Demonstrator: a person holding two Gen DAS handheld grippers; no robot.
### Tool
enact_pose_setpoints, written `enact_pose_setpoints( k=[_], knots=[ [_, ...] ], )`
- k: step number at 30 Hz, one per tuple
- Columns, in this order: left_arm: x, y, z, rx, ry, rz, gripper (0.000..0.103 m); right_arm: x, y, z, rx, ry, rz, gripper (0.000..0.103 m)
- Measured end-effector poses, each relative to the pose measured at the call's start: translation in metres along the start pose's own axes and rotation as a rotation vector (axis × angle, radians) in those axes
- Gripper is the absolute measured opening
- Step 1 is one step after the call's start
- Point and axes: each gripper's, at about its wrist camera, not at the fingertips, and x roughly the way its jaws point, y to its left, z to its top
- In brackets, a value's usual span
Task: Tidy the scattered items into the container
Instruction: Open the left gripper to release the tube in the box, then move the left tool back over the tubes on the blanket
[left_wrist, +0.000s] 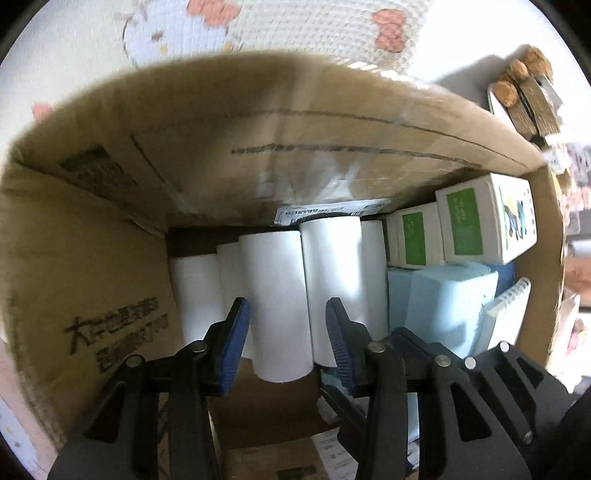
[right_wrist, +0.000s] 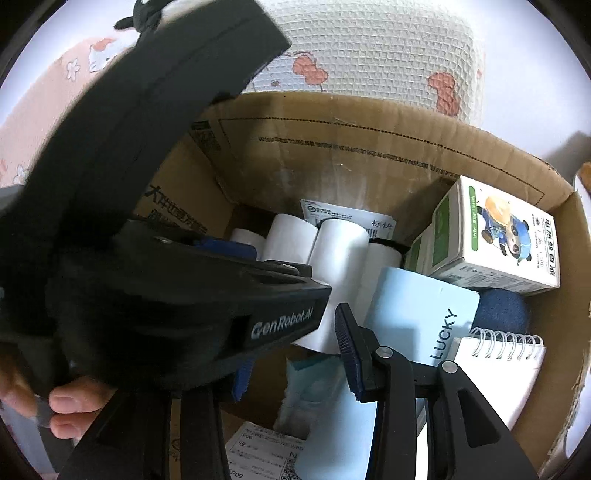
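A brown cardboard box holds several white paper rolls, white-and-green cartons, a pale blue pack and a spiral notebook. My left gripper is inside the box, its blue pads open on either side of one white roll lying on the pile. My right gripper is open and empty above the box; the left gripper's black body hides its left finger. The rolls, the blue "LUCKY" pack, the panda carton and the notebook show in the right wrist view.
A white knitted cloth with pink bows lies behind the box. A brush with wooden knobs sits at the far right outside the box. The box's far wall stands close ahead. A hand holds the left gripper.
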Motion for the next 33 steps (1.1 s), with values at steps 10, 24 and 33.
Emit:
enact_pose_setpoints(
  k=[10, 24, 33],
  knots=[
    [-0.049, -0.001, -0.022, 0.065, -0.215, 0.011, 0.023, -0.018, -0.01, -0.005, 0.026, -0.03, 0.029, 0.038],
    [-0.14, 0.089, -0.08, -0.118, -0.521, 0.041, 0.014, -0.03, 0.095, 0.039, -0.02, -0.114, 0.068, 0.038],
    [-0.165, 0.131, -0.104, -0.183, -0.593, 0.058, 0.014, -0.05, 0.155, 0.059, -0.129, -0.16, 0.103, 0.038]
  ],
)
